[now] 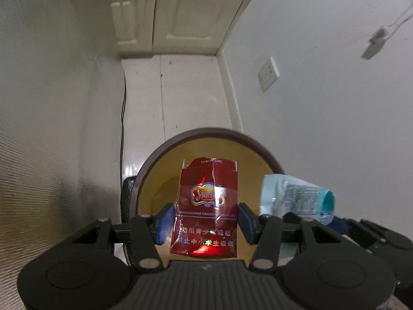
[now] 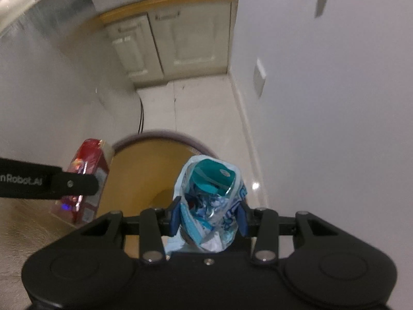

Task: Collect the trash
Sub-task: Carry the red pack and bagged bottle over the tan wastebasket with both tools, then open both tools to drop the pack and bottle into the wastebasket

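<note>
The left hand-held gripper (image 1: 205, 221) is gripping a red cigarette pack (image 1: 206, 206) by its two sides, long axis pointing ahead and down. The right hand-held gripper (image 2: 208, 217) is squeezing a crumpled blue wet-wipes packet (image 2: 210, 201). Both pieces are hanging directly above the open mouth of the round trash bin (image 1: 144, 165) on the floor. Neither hand seems nearer, so I judge release comes next.
</note>
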{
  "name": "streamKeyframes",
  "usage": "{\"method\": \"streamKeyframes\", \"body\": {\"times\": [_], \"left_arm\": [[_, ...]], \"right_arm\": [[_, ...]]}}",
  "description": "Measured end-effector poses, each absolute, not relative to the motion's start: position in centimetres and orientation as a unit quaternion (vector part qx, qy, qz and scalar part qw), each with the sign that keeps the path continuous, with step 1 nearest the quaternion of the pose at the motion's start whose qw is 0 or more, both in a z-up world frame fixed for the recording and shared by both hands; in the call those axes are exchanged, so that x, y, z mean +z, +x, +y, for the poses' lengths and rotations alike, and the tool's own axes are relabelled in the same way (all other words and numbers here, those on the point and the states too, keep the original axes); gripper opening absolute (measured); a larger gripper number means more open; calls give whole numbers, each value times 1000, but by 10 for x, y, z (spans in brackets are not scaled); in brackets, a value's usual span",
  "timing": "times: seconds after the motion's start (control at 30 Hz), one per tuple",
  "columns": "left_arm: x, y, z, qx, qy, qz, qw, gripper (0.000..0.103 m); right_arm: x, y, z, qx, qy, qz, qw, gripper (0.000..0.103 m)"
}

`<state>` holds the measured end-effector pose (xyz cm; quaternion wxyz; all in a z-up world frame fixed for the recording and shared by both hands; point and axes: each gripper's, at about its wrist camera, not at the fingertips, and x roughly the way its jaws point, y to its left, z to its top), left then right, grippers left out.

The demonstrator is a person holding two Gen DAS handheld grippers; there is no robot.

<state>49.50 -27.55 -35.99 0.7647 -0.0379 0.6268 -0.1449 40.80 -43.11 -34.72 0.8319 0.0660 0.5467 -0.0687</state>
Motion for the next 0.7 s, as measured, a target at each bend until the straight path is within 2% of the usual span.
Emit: {"method": "streamKeyframes", "body": {"times": [0.2, 0.47, 0.7], "left_arm": [[-397, 506, -271, -129, -50, 647, 750, 54], [-429, 514, -271, -125, -52, 658, 741, 54], [-439, 513, -270, -121, -57, 662, 738, 54]], "right_arm": [[-405, 431, -429, -54, 112, 580, 805, 44], [-455, 459, -436, -62, 143, 613, 775, 45], [-464, 463, -440, -51, 165, 613, 771, 59]]}}
